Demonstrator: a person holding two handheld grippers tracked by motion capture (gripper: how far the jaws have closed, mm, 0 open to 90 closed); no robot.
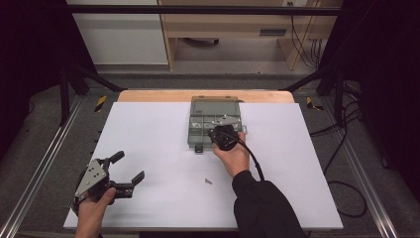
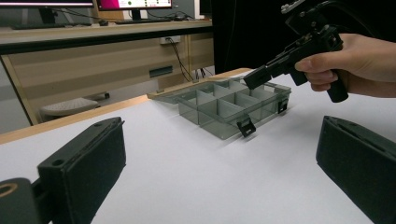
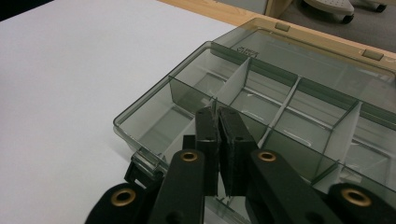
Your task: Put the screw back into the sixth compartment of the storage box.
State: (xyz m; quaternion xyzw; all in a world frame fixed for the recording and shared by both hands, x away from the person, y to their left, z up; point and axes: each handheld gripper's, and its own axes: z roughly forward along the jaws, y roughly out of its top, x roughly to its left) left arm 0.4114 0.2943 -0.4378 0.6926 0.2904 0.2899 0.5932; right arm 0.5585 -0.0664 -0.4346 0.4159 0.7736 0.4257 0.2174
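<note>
1. Right tongs point(image 3: 218, 116) sit over the near edge of the compartment box point(image 1: 214, 124), jaws nearly together. A thin pale item, possibly a small screw, seems pinched between the pads; too small to name with certainty.
2. The box is a smoky clear plastic organiser with its lid point(image 1: 216, 104) laid open flat on the far side. It stands at the middle of the far half of the worktop point(image 1: 148, 148), on the white sheet.
3. In the right gripper view, the tips hang above the wall between the two front-left compartments, just inside the rim. Key relation: the compartments lie directly below and slightly ahead of the tips, so a drop goes downward, not sideways.
4. The box's long axis runs away from the person; the dividers point(image 3: 233, 84) cross it and split it into rows.
5. Left tongs point(image 1: 125, 167) rest at the near left corner of the worktop, jaws wide apart and holding nothing, well apart from the box. The right hand point(image 1: 233, 156) is clearly the nearer one.
6. A small screw point(image 1: 208, 181) lies loose on the sheet, between the person and the box, nearer the right hand than the left.
7. Judgement: the step in hand is placing a small part into a front compartment; the tips need to clear the divider first.
</note>
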